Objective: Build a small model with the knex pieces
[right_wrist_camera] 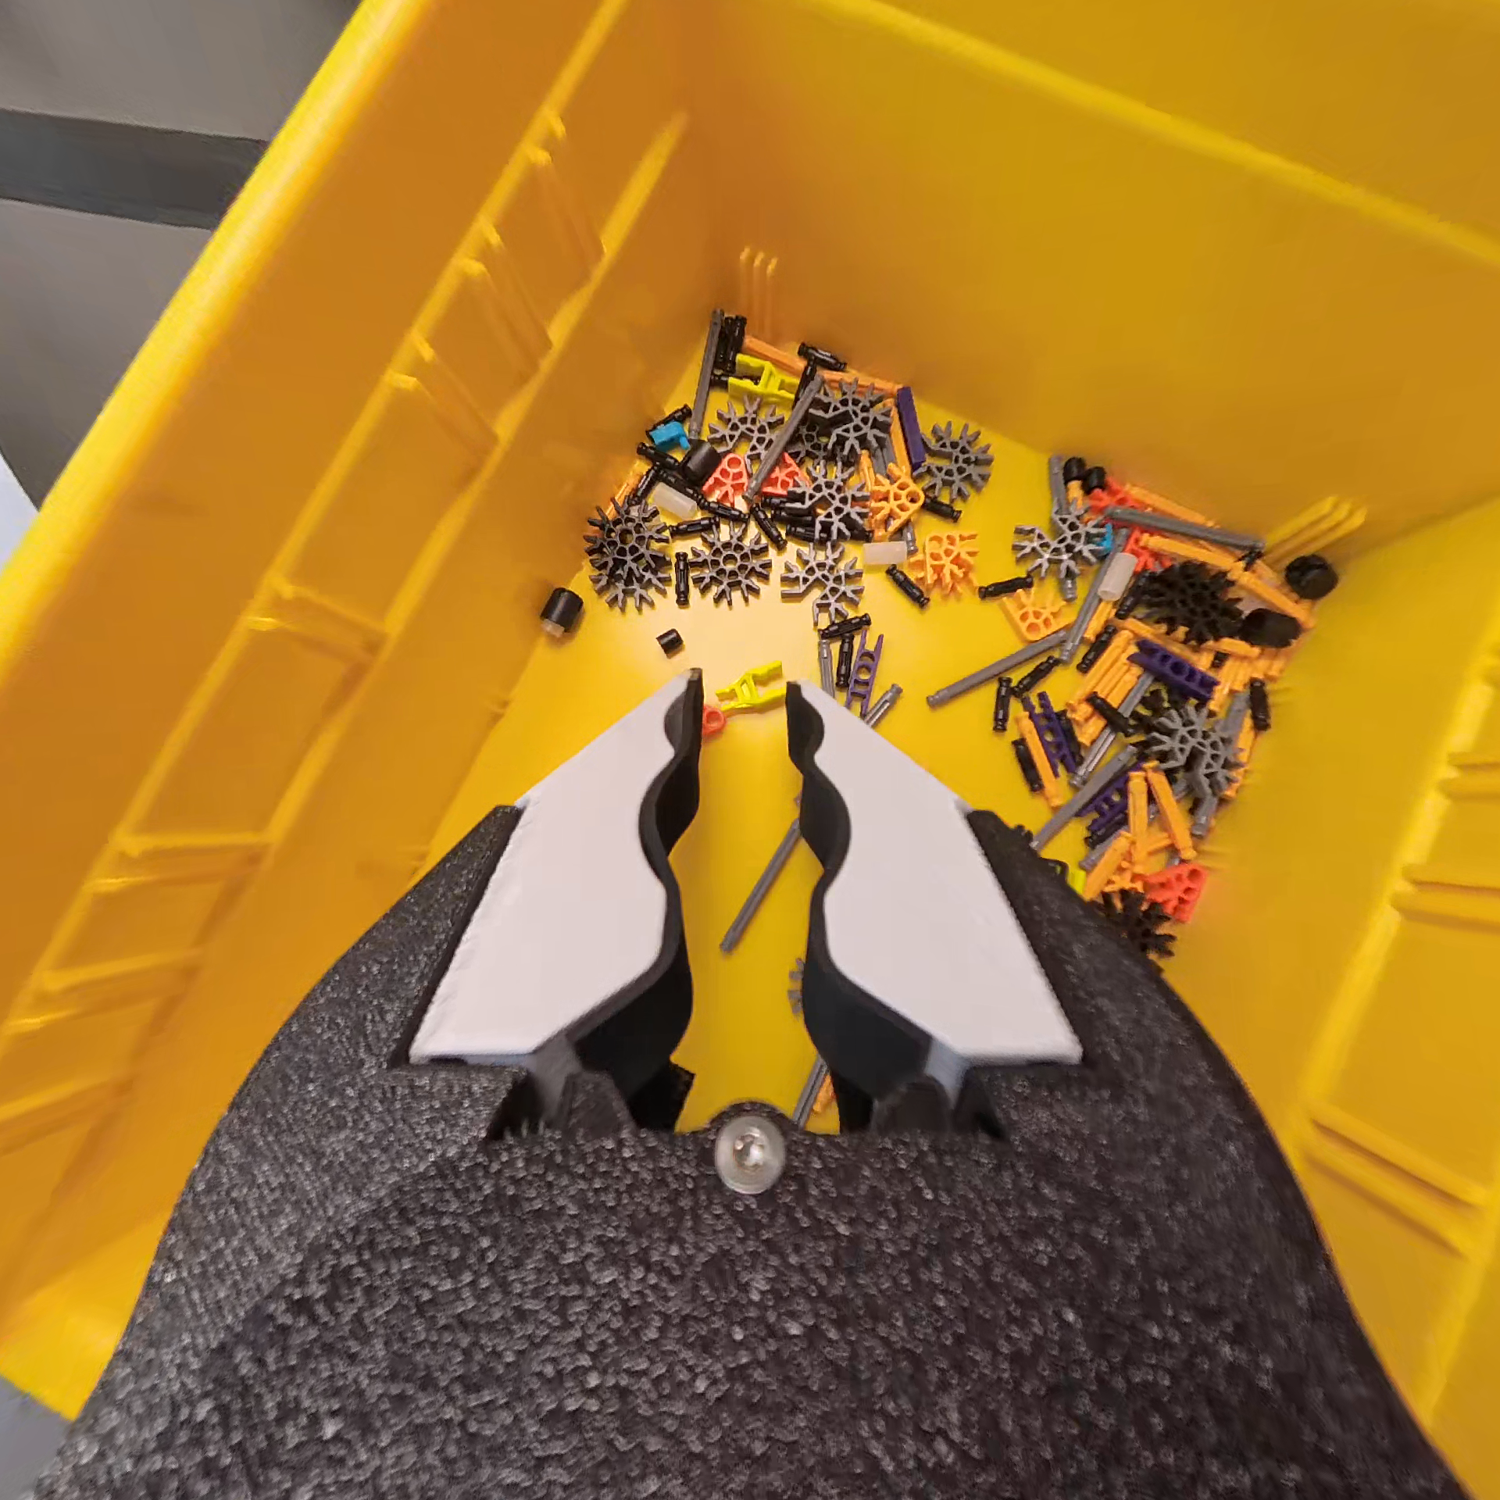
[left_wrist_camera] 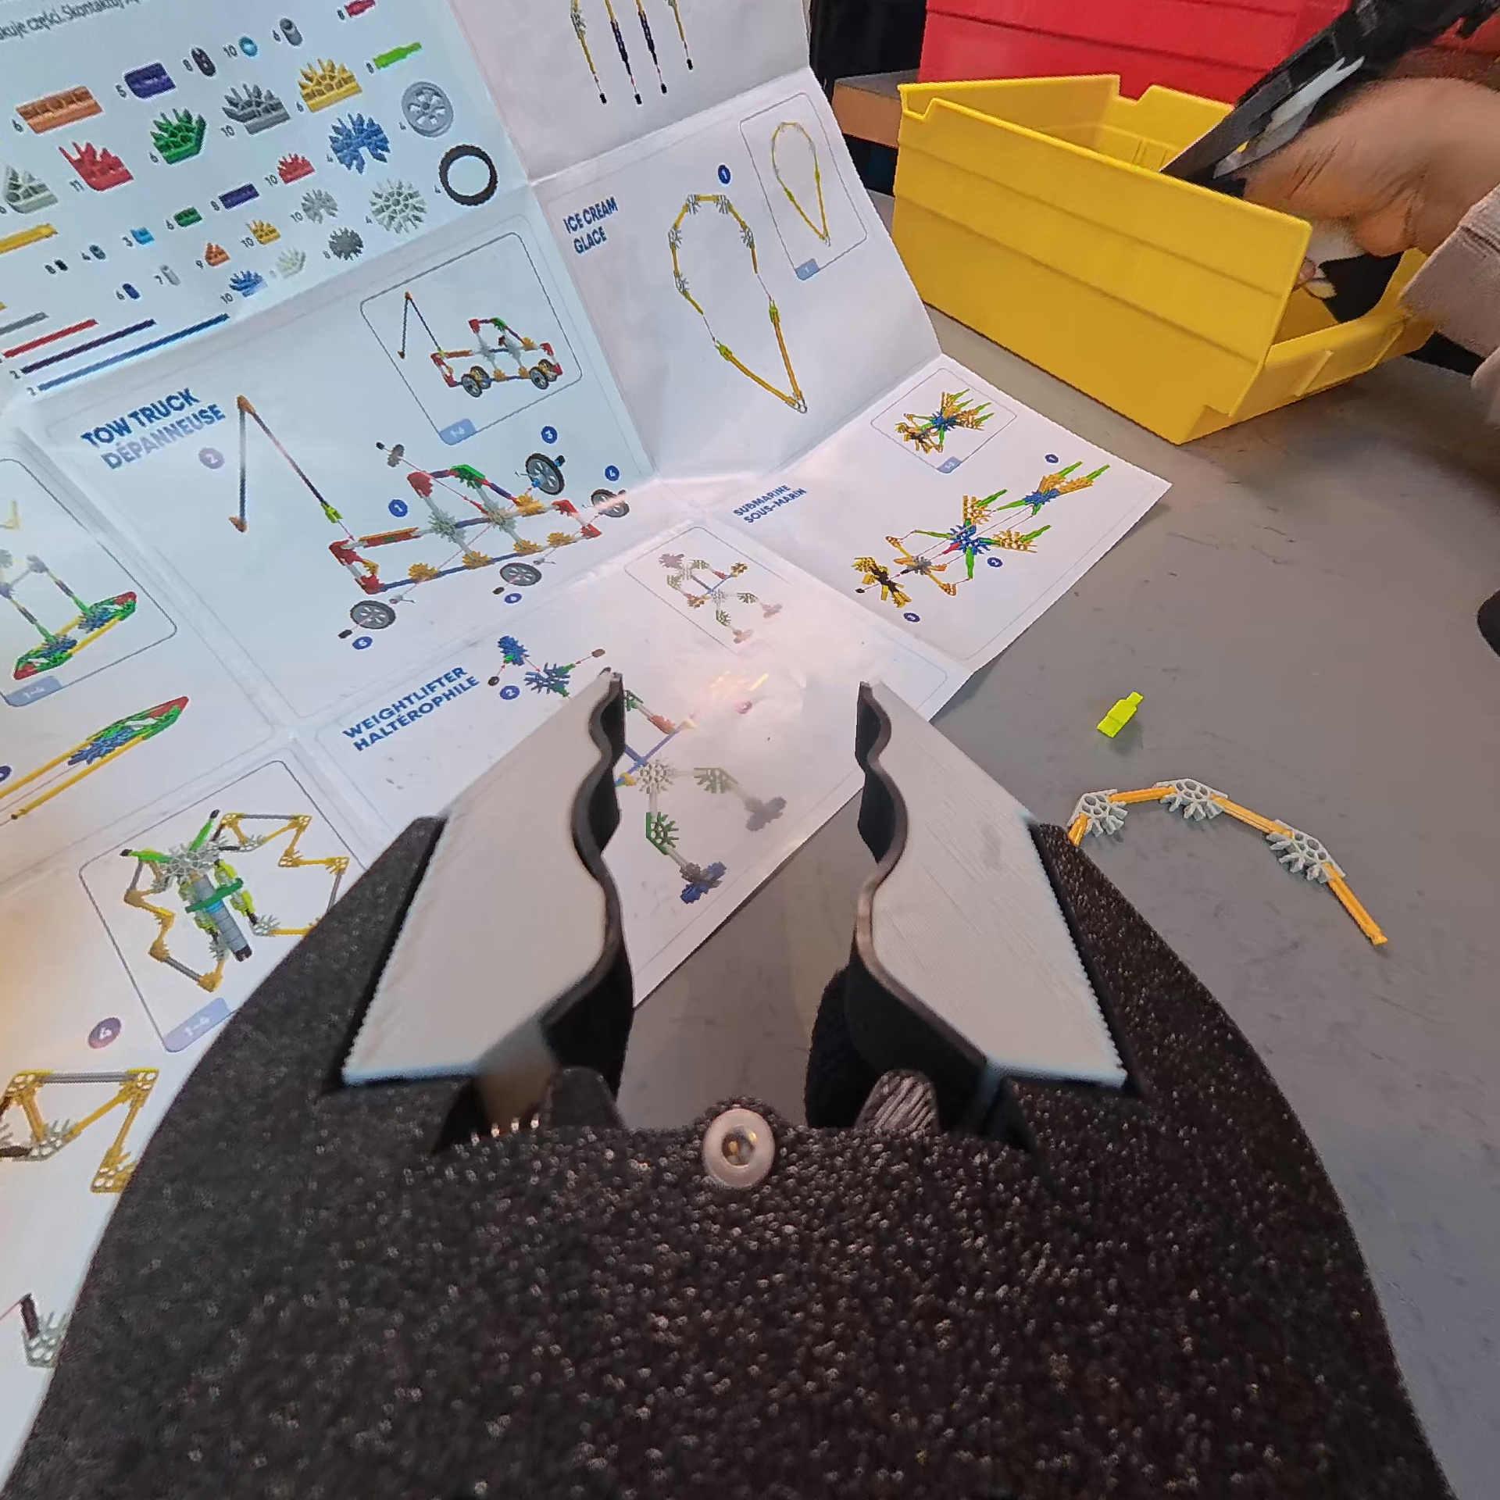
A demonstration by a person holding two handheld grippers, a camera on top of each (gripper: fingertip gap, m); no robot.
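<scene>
My left gripper (left_wrist_camera: 737,683) is open and empty, hovering over the lower right part of a large unfolded instruction sheet (left_wrist_camera: 341,454) on the grey table. To its right lies a curved chain of grey connectors and yellow-orange rods (left_wrist_camera: 1217,828), with a small lime-green piece (left_wrist_camera: 1120,714) above it. My right gripper (right_wrist_camera: 740,680) is open and empty inside the yellow bin (right_wrist_camera: 341,503), its tips close over a small lime-green connector (right_wrist_camera: 751,683) and an orange piece (right_wrist_camera: 712,720). Piles of small rods and connectors (right_wrist_camera: 812,495) lie beyond it. The left wrist view shows the bin (left_wrist_camera: 1088,268) with a hand (left_wrist_camera: 1372,170) reaching in.
A second pile of rods and connectors (right_wrist_camera: 1153,714) fills the bin's right side. A loose grey rod (right_wrist_camera: 759,889) lies between my right fingers. Red bins (left_wrist_camera: 1079,40) stand behind the yellow one. The grey table (left_wrist_camera: 1299,1136) extends right of the sheet. There is about 45 centimetres between the tips of the two grippers. To reach the small lime-green piece (left_wrist_camera: 1120,714) in a straight line is about 12 centimetres for my left fingers, about 35 centimetres for my right.
</scene>
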